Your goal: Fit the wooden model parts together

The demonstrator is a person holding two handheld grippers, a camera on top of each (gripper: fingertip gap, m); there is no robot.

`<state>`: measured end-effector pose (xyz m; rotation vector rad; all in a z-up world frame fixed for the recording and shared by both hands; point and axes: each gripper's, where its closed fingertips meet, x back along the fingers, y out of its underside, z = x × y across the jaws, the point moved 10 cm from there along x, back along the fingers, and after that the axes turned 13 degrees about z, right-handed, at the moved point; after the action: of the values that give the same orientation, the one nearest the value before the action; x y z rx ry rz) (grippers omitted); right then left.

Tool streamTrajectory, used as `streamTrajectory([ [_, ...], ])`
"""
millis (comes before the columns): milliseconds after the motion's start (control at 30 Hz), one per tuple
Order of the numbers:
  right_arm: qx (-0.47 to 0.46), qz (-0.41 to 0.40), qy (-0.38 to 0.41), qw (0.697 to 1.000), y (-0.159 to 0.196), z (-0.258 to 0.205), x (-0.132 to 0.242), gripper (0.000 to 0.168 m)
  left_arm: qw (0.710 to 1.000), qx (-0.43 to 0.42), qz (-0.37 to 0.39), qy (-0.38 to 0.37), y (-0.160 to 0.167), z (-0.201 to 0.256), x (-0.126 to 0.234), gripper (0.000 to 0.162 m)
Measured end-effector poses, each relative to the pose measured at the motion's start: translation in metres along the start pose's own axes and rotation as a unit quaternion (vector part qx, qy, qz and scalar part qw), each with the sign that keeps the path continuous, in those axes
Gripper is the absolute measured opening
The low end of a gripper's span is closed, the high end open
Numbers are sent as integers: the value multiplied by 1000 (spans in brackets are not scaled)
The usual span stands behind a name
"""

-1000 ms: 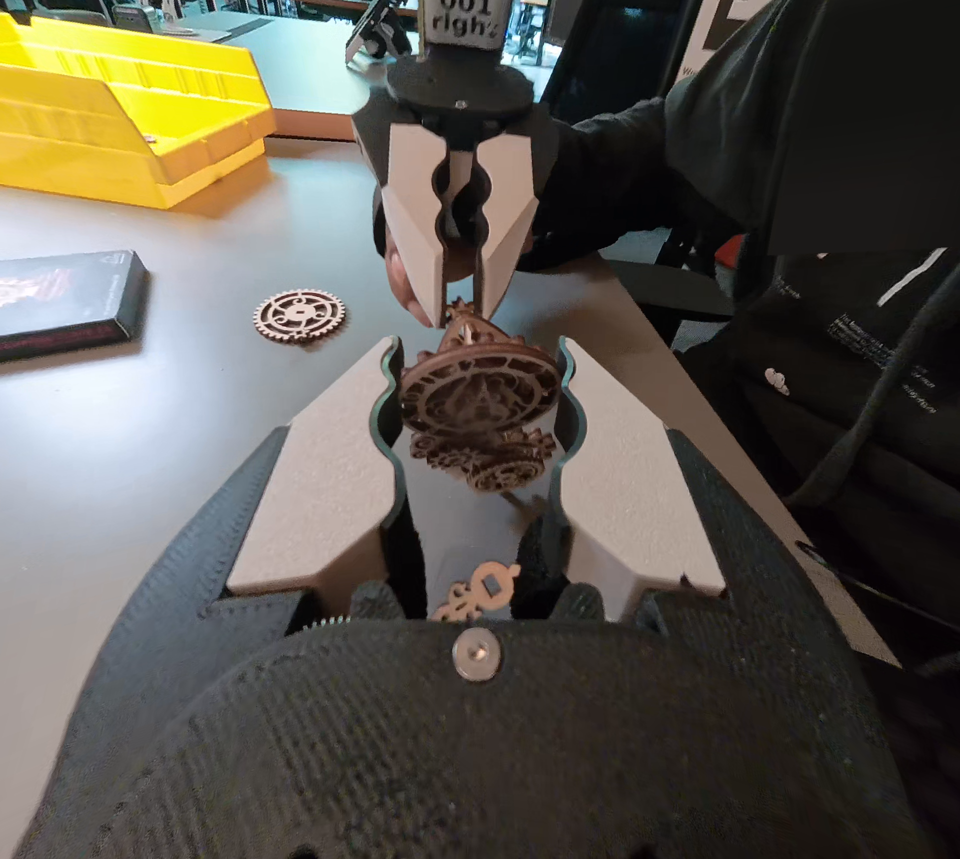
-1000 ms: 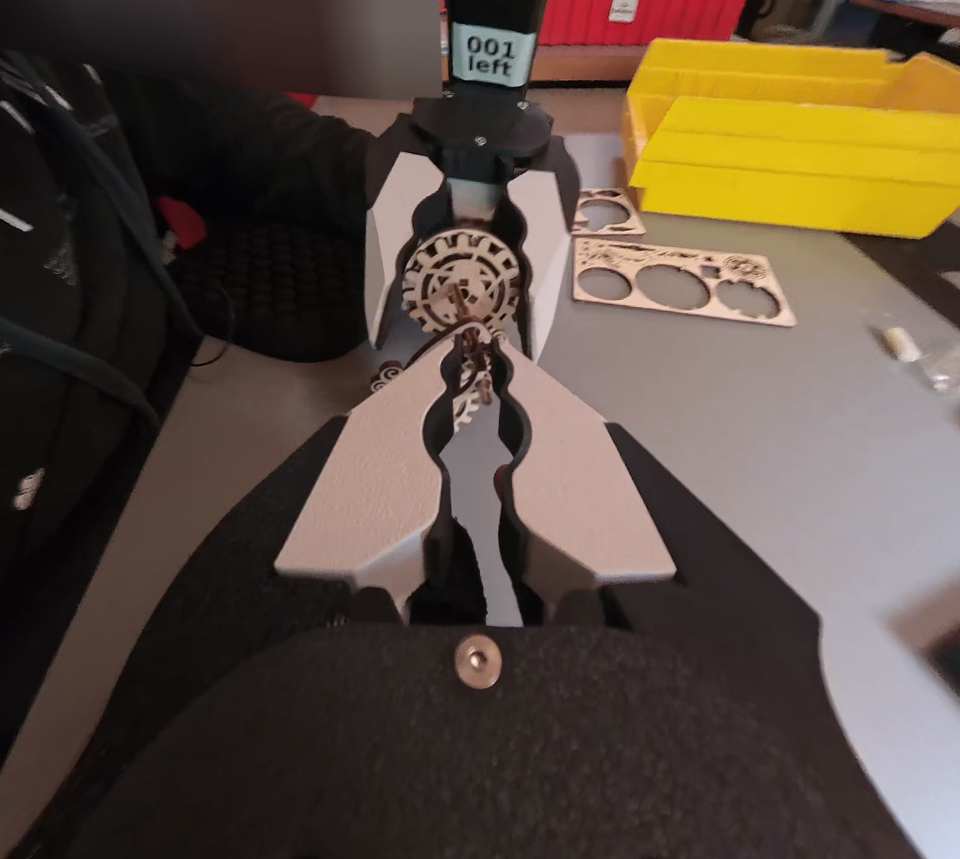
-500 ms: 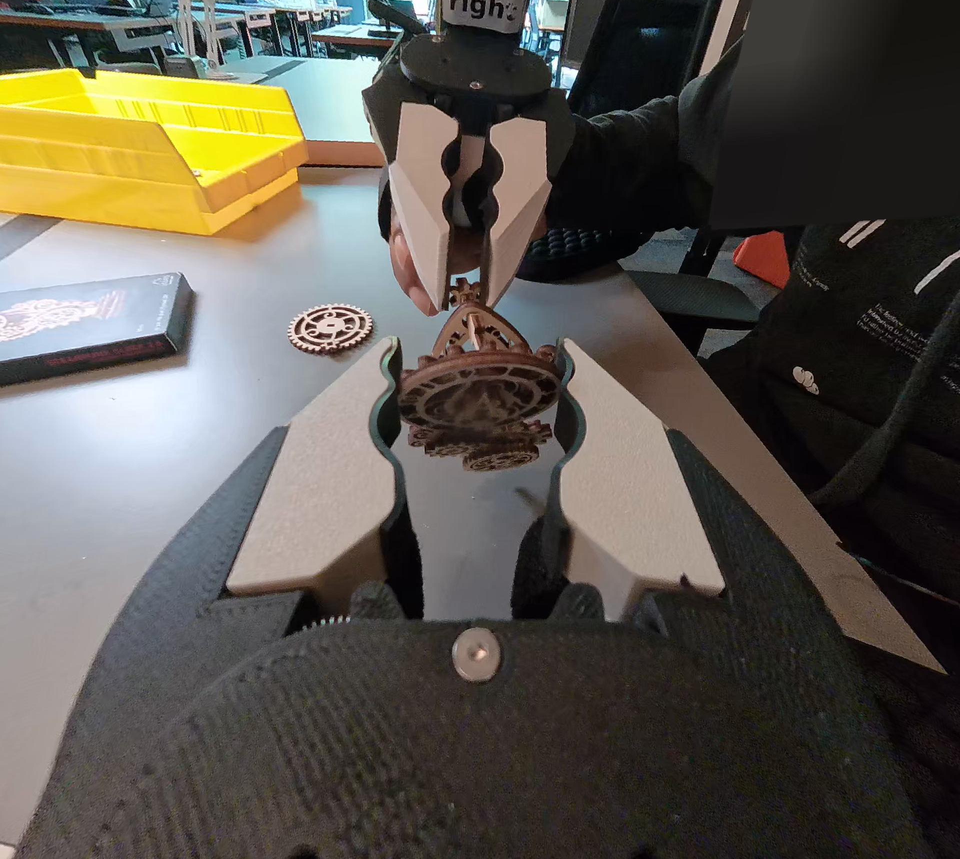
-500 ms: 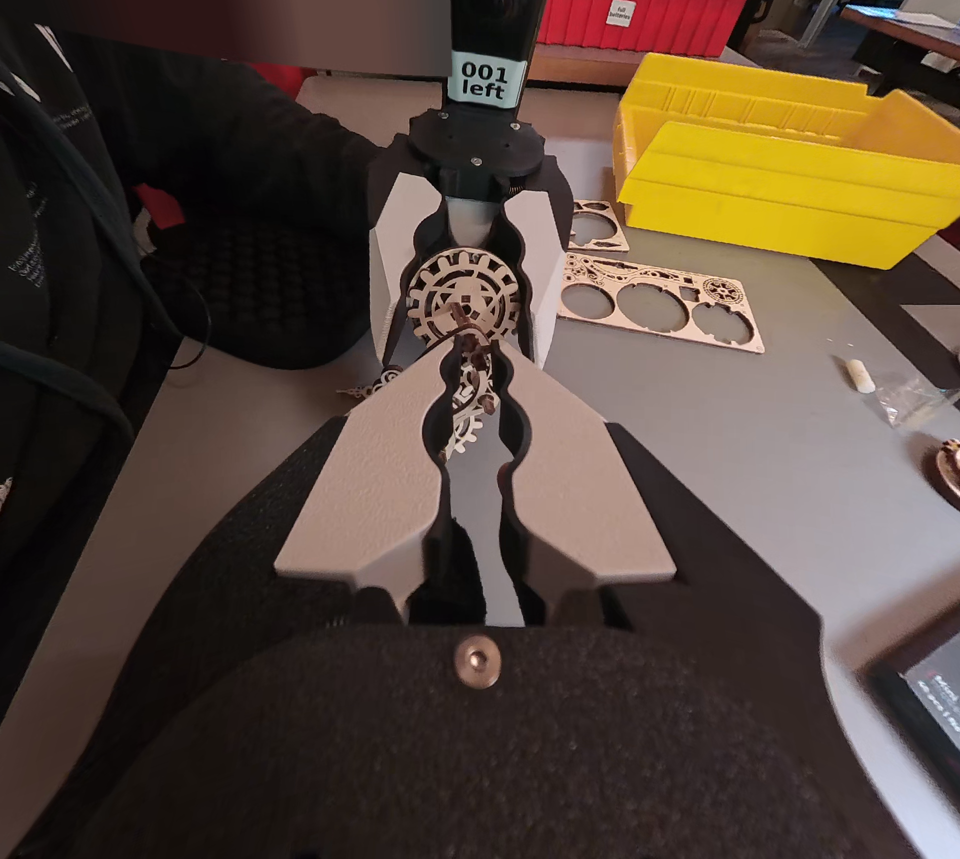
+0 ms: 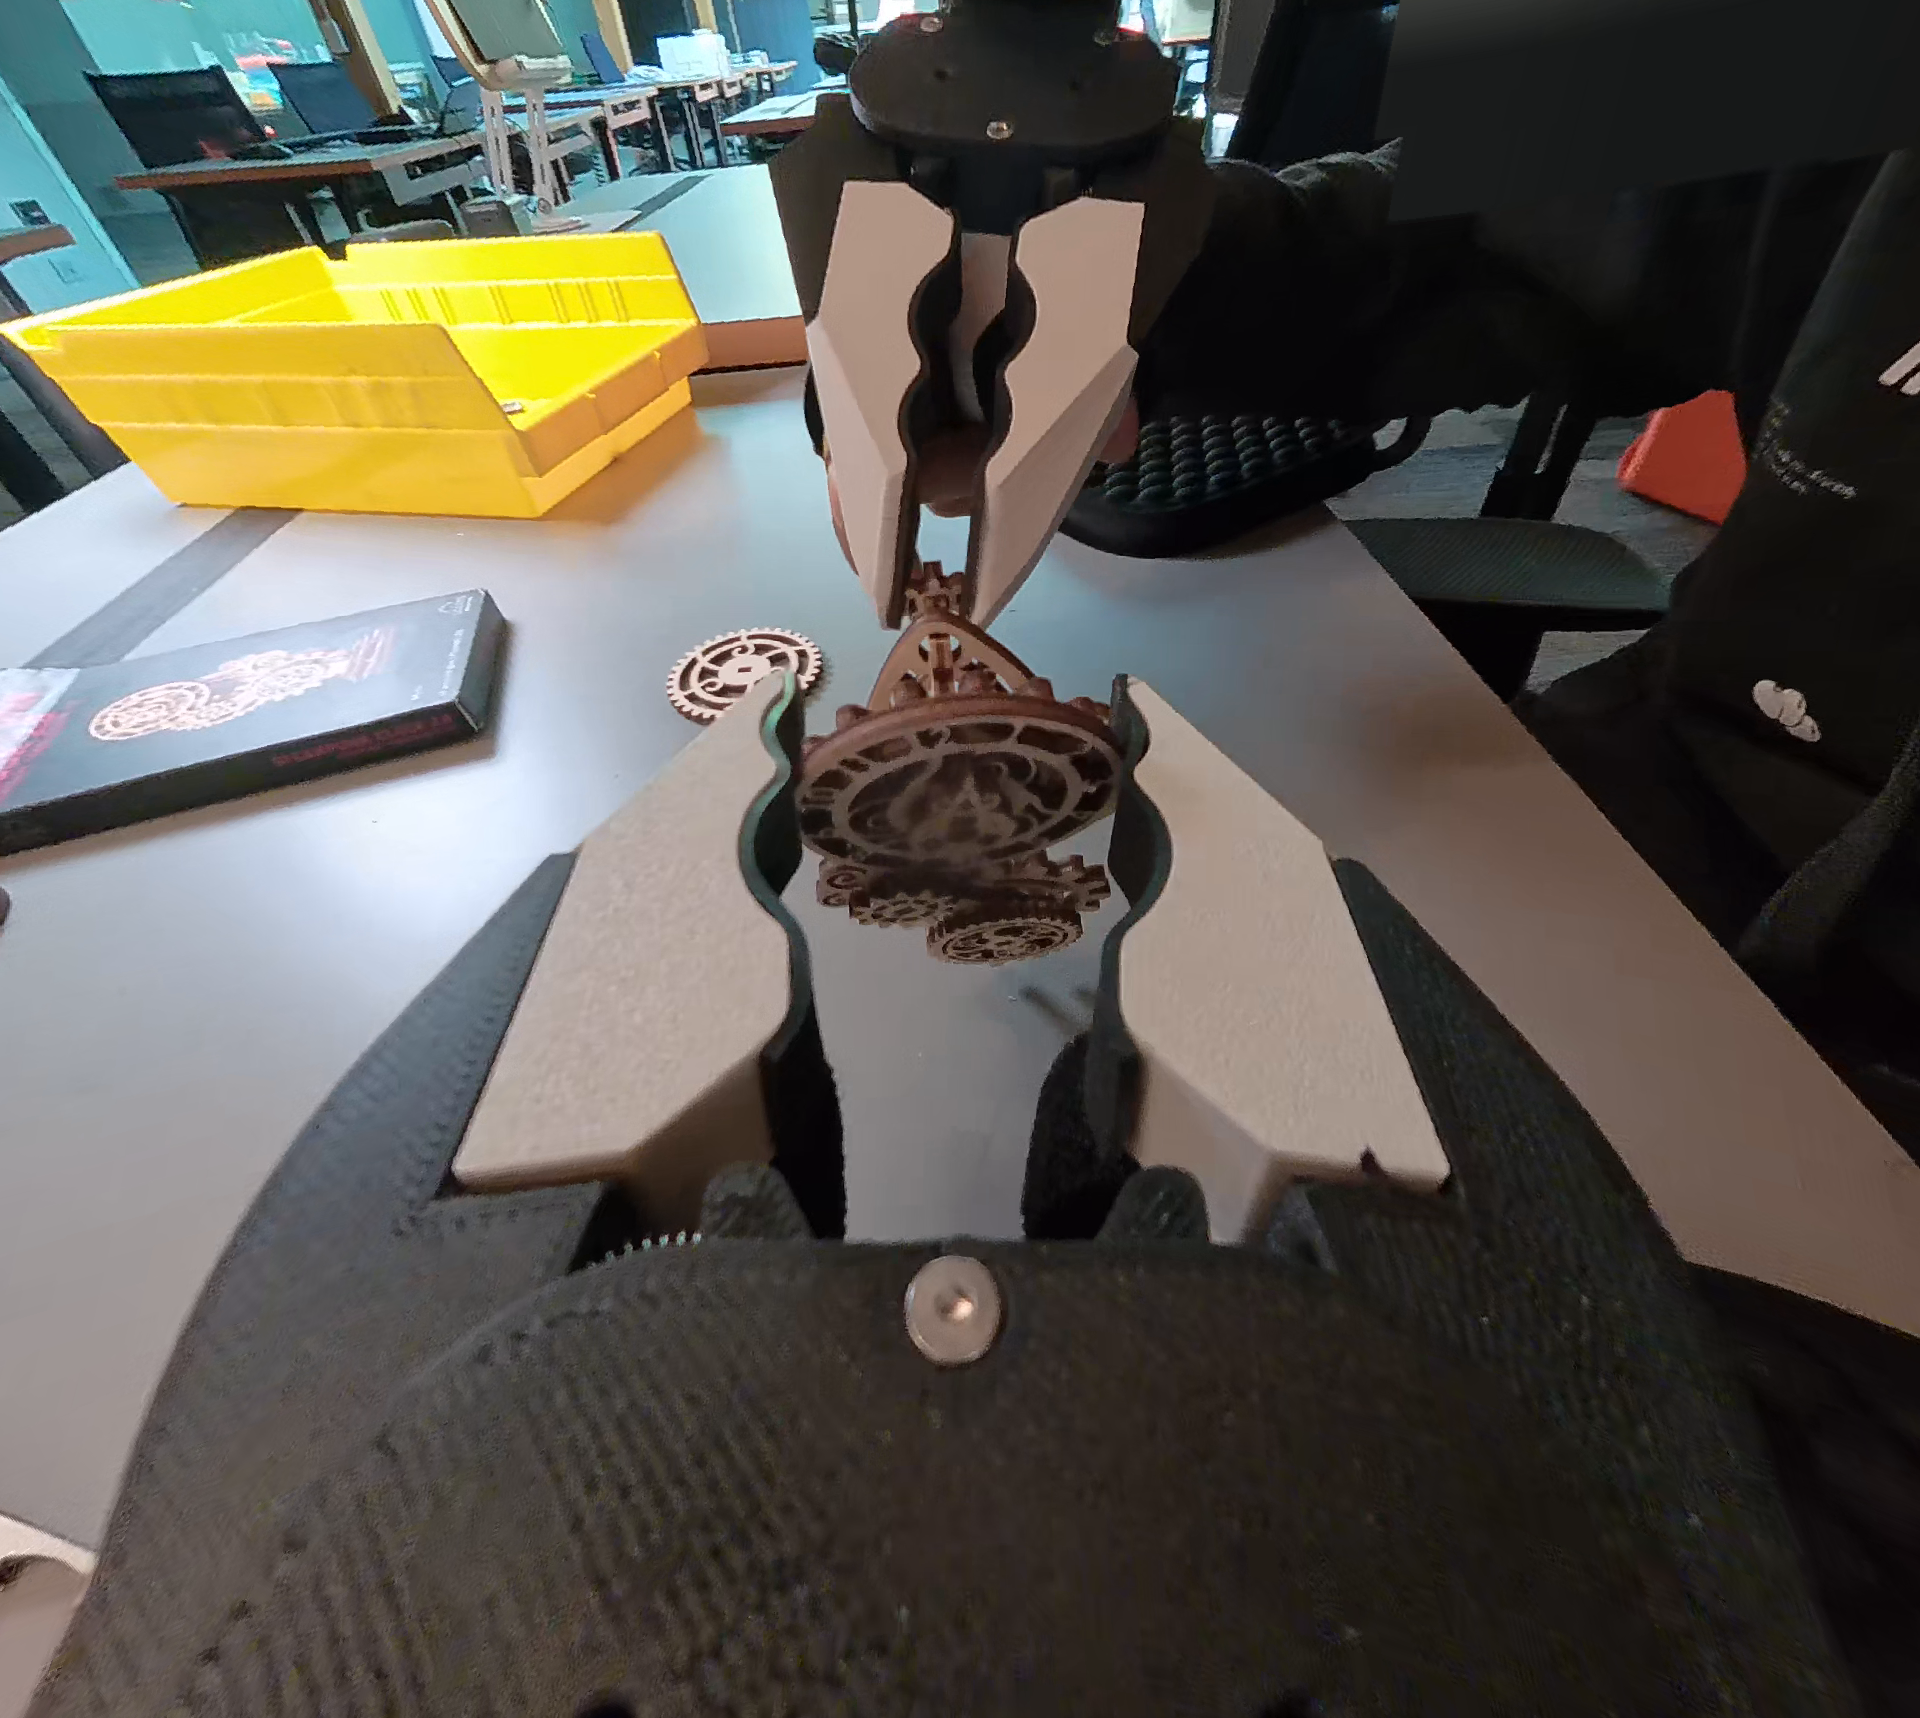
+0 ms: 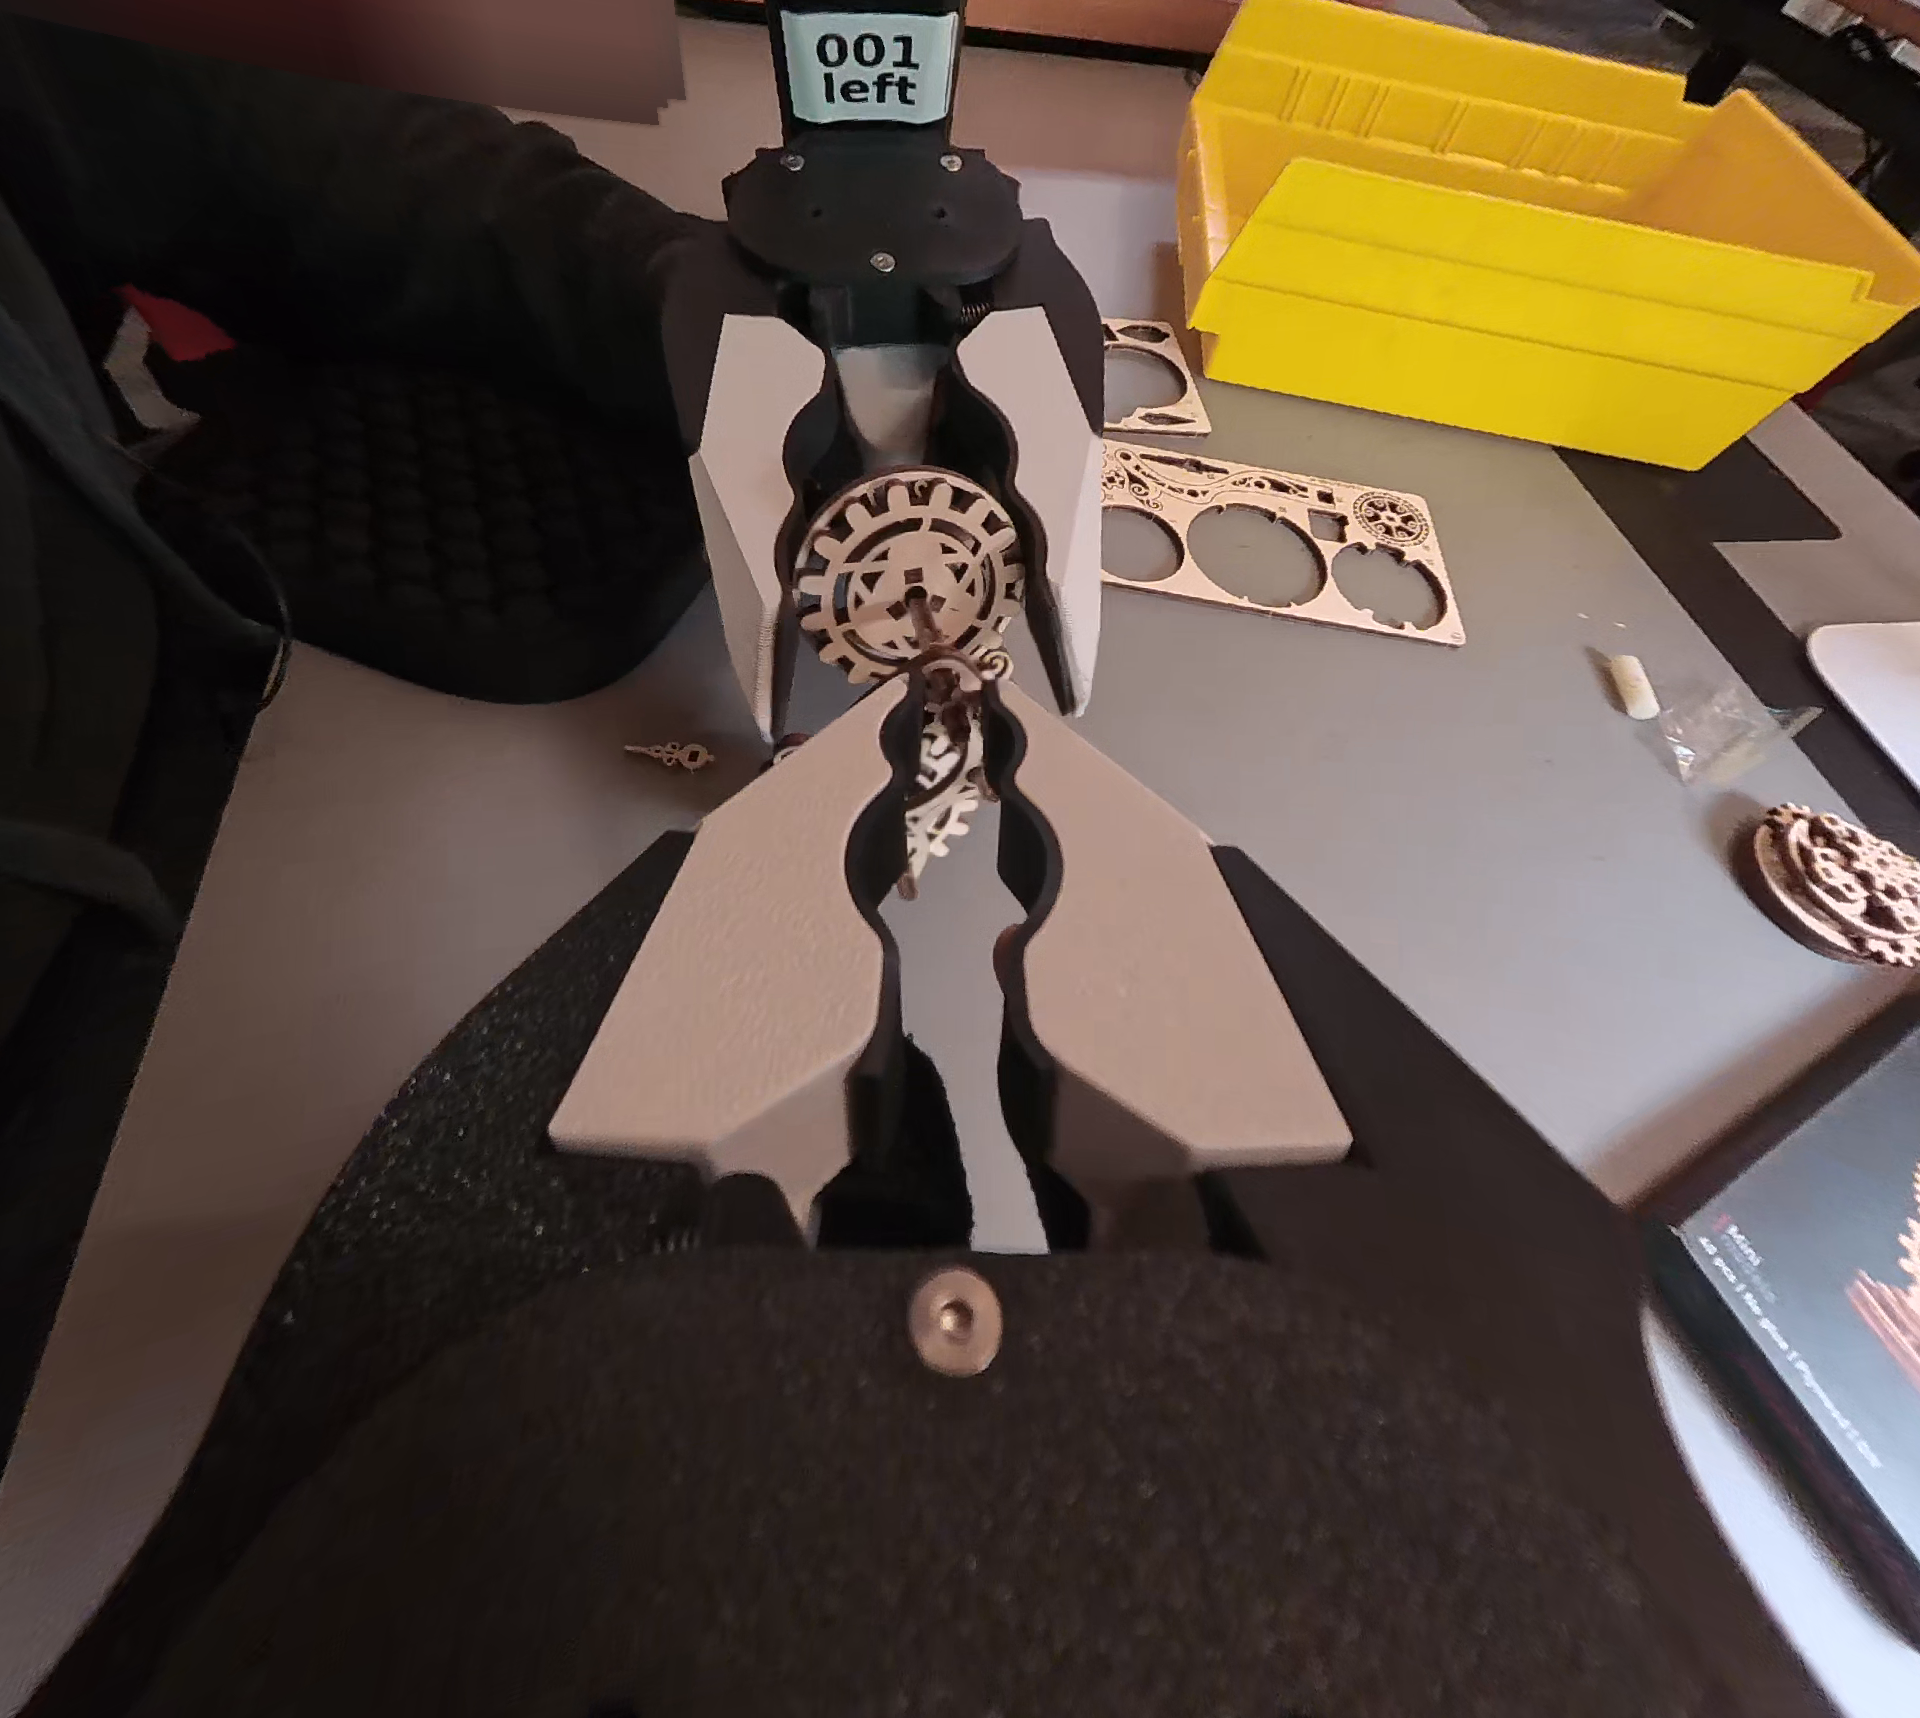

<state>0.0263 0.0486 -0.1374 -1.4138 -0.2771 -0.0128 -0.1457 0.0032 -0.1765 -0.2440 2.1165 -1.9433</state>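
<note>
My left gripper (image 5: 956, 718) is shut on a round dark wooden gear assembly (image 5: 961, 801) and holds it by its rim above the grey table (image 5: 312, 941). My right gripper (image 5: 930, 614) faces it from the far side, shut on a small wooden gear part (image 5: 932, 585) at the top of the assembly's arched frame. In the right wrist view my right gripper (image 6: 943, 681) is closed on that thin pale part (image 6: 940, 769). It touches the axle of the pale spoked wheel (image 6: 909, 588), which sits between the left gripper's fingers (image 6: 748, 525).
A loose wooden gear (image 5: 743, 671), a black box (image 5: 239, 723) and a yellow bin (image 5: 384, 380) are on the table. Punched wooden sheets (image 6: 1278, 546), a small wooden pointer (image 6: 670, 752), another gear assembly (image 6: 1839, 879) and a plastic bag (image 6: 1714, 723) lie around. A person's dark sleeve (image 6: 416, 297) is at left. Less than 4 cm separates the two grippers' tips.
Both grippers have risen and tilted together, each still shut on its part. The small wooden piece below my left gripper has dropped out of view. More of the table shows.
</note>
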Motion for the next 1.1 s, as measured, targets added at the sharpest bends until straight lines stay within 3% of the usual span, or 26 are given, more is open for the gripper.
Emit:
streamTrajectory([
  [500,-81,52,-7,995,7,3,-2,9,998,-54,-12,-24,-1,7,2,57],
  [1100,-275,140,-42,950,30,15,-10,9,997,-26,10,-76,-12,7,9,57],
])
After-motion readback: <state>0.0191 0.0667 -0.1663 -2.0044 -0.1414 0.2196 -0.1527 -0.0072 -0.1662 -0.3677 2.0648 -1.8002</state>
